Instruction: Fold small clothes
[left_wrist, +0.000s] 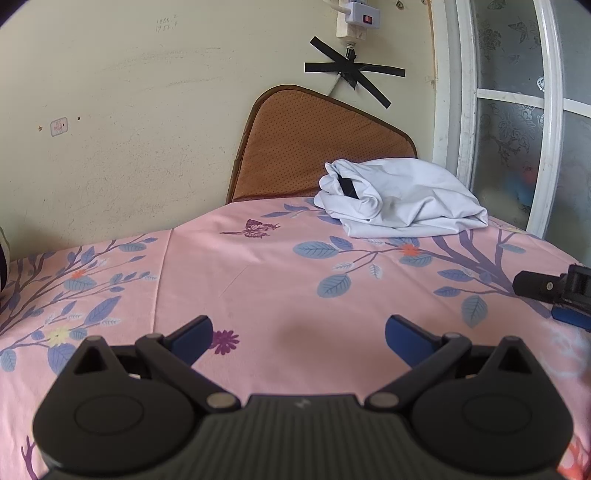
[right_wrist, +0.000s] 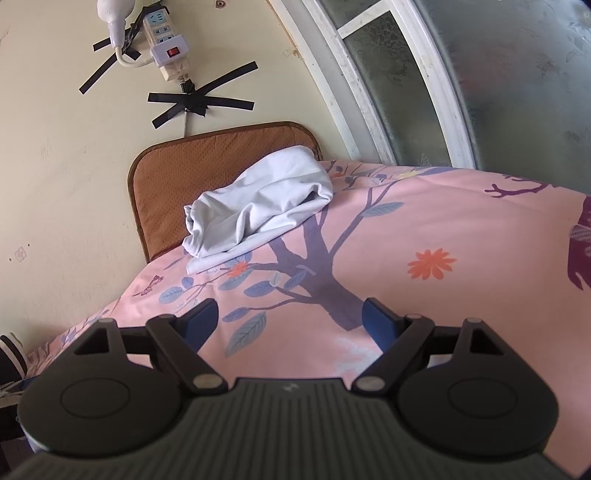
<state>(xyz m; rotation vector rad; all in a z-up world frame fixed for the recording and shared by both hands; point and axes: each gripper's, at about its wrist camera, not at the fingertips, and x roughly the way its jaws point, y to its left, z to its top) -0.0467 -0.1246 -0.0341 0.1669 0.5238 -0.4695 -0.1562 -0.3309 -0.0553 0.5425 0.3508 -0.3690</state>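
Closest to each lens is the black gripper body. The left gripper (left_wrist: 299, 338) has its blue fingers spread wide with nothing between them, and the right gripper (right_wrist: 290, 321) is the same: wide open, empty, hovering over the pink floral sheet (left_wrist: 258, 269). The pale white garment (left_wrist: 399, 197) sits well away from both, bunched in a loose heap at the far end of the bed, right in front of the brown cushion (left_wrist: 310, 144) leaning on the wall.

Risk-wise, it's so crumpled that a pinch could easily catch several layers at once, or the sheet underneath, and drag everything. Probably worth hunting for a clean edge first.

Its long axis looks to run roughly across the bed, from the rolled, gathered end near the cushion toward the window (left_wrist: 517, 110) side, where it flattens out.
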